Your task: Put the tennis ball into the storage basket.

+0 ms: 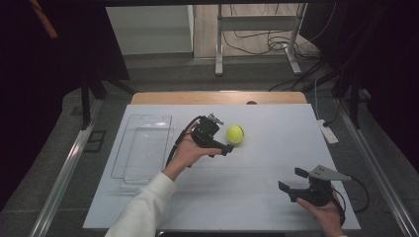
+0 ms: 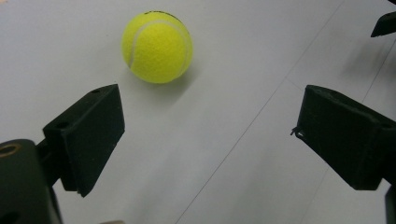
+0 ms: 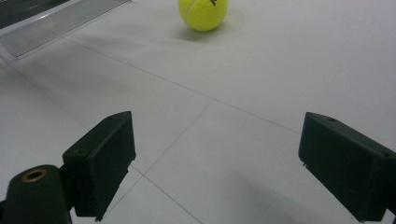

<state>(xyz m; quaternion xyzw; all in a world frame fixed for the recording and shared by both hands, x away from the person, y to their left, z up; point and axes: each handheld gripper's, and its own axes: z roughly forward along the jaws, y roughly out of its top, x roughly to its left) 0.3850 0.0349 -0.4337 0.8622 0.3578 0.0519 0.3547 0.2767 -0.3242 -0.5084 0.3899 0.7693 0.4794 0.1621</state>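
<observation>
A yellow-green tennis ball [image 1: 235,134] lies on the white tabletop [image 1: 257,202] near its middle. My left gripper [image 1: 223,134] is just left of the ball, held in a hand with a white sleeve, and it is open. In the left gripper view the ball [image 2: 157,46] rests on the table ahead of the left gripper [image 2: 210,135], up and to the left, outside the gap between the jaws. My right gripper [image 1: 291,179] stands open at the front right, empty, far from the ball. Along its jaws the right gripper [image 3: 215,163] faces the ball [image 3: 203,13] far ahead.
A clear rectangular plastic tray [image 1: 143,145] lies on the left part of the table, and its edge [image 3: 56,23] appears in the right gripper view. A white power strip [image 1: 328,132] sits by the right edge. A jaw of the other gripper [image 2: 385,23] pokes in at the top right.
</observation>
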